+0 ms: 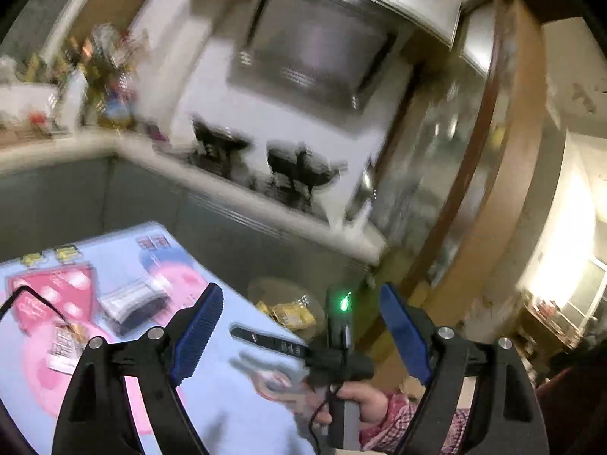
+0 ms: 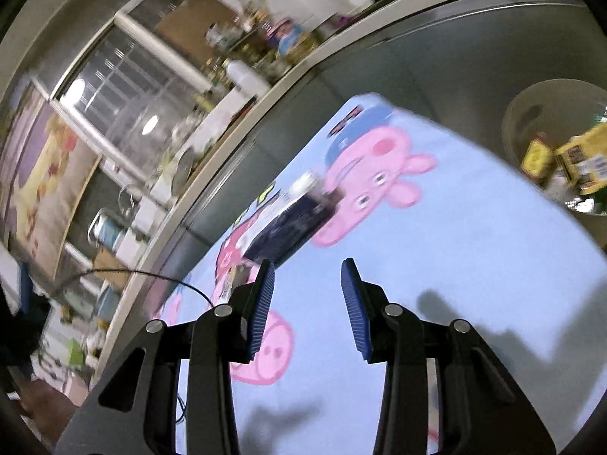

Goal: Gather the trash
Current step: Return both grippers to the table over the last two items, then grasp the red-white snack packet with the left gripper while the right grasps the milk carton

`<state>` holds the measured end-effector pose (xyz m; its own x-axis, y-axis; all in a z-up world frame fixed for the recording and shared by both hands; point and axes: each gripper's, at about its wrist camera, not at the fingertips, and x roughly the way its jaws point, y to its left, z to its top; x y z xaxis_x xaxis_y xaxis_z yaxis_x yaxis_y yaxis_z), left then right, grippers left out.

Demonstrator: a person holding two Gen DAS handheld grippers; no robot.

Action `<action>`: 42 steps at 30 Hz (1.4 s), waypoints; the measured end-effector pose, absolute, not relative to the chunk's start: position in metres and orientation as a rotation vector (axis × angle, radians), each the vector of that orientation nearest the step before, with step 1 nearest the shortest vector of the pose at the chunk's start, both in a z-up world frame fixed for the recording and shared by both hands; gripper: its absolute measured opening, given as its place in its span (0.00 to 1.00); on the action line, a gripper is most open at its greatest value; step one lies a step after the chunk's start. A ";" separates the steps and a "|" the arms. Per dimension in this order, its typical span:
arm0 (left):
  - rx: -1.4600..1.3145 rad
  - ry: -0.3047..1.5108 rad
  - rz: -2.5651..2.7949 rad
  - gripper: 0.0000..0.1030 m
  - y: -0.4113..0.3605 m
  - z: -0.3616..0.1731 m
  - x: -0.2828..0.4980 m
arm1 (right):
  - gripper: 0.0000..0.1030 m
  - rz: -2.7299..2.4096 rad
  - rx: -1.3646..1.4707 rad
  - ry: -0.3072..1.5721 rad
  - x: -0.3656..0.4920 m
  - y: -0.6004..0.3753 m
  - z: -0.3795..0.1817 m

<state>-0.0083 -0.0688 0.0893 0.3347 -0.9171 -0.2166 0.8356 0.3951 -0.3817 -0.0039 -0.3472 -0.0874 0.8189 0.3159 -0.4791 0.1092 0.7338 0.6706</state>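
Note:
A dark blue and white wrapper lies on a light blue cartoon-pig tablecloth; it also shows in the left wrist view. A smaller printed wrapper lies near it. My right gripper is open and empty, just short of the dark wrapper. My left gripper is open and empty, held above the table's right side. The right gripper's body, with a green light, shows between the left fingers. A round bin holds yellow packets; it also shows in the left wrist view.
A grey cabinet front with a pale counter runs behind the table, crowded with bottles and jars. A dark pan sits on it. A black cable crosses the table's left edge. A wooden door frame stands at right.

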 end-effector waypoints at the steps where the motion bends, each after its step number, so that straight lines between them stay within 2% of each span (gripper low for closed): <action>1: -0.228 0.388 -1.123 0.85 -0.050 0.095 -0.011 | 0.36 0.130 0.741 0.626 0.001 -0.341 -0.088; 5: -0.275 0.310 -0.944 0.86 0.020 0.106 0.000 | 0.36 0.173 0.723 0.681 0.020 -0.317 -0.093; 9: -0.205 0.374 -0.712 0.87 0.039 0.090 0.034 | 0.36 0.178 0.721 0.708 0.038 -0.304 -0.096; 11: -0.135 0.477 -0.579 0.88 0.027 0.062 0.066 | 0.43 0.158 0.712 0.715 0.046 -0.303 -0.096; 12: -0.112 0.561 -0.545 0.88 0.017 0.041 0.088 | 0.54 0.130 0.703 0.717 0.052 -0.303 -0.094; 13: -0.098 0.618 -0.531 0.88 0.010 0.026 0.102 | 0.58 0.108 0.698 0.716 0.056 -0.307 -0.092; 16: -0.004 0.783 -0.475 0.83 -0.032 -0.034 0.148 | 0.65 0.057 0.725 0.702 0.081 -0.320 -0.087; 22: 0.060 0.899 -0.446 0.82 -0.066 -0.090 0.175 | 0.69 0.037 0.889 0.800 0.147 -0.335 -0.101; 24: 0.054 0.926 -0.443 0.75 -0.068 -0.100 0.177 | 0.69 0.013 0.926 0.811 0.165 -0.335 -0.106; 27: 0.048 0.933 -0.438 0.69 -0.066 -0.108 0.175 | 0.80 -0.059 0.856 0.841 0.187 -0.324 -0.104; 29: 0.039 0.931 -0.435 0.68 -0.066 -0.108 0.174 | 0.82 -0.078 0.805 0.841 0.196 -0.314 -0.102; 33: -0.002 0.933 -0.419 0.51 -0.064 -0.107 0.172 | 0.82 -0.073 0.640 0.912 0.212 -0.281 -0.103; 35: -0.024 0.928 -0.413 0.47 -0.061 -0.106 0.169 | 0.82 -0.038 0.551 0.931 0.208 -0.265 -0.105; 36: -0.032 0.925 -0.409 0.38 -0.059 -0.106 0.167 | 0.81 -0.023 0.501 0.936 0.202 -0.259 -0.107; 37: -0.036 0.928 -0.410 0.35 -0.058 -0.106 0.166 | 0.81 -0.015 0.474 0.940 0.195 -0.256 -0.109; 38: -0.049 0.938 -0.419 0.23 -0.056 -0.107 0.165 | 0.81 -0.011 0.462 0.937 0.187 -0.256 -0.111; 39: -0.067 0.951 -0.429 0.05 -0.054 -0.109 0.163 | 0.81 0.002 0.463 0.916 0.175 -0.258 -0.112; 40: -0.077 0.959 -0.433 0.05 -0.054 -0.110 0.162 | 0.73 0.013 0.457 0.901 0.168 -0.259 -0.111; 41: -0.084 0.954 -0.433 0.05 -0.053 -0.110 0.161 | 0.61 0.047 0.444 0.885 0.161 -0.261 -0.111; 42: -0.084 0.950 -0.436 0.04 -0.053 -0.111 0.159 | 0.54 0.086 0.405 0.885 0.154 -0.260 -0.109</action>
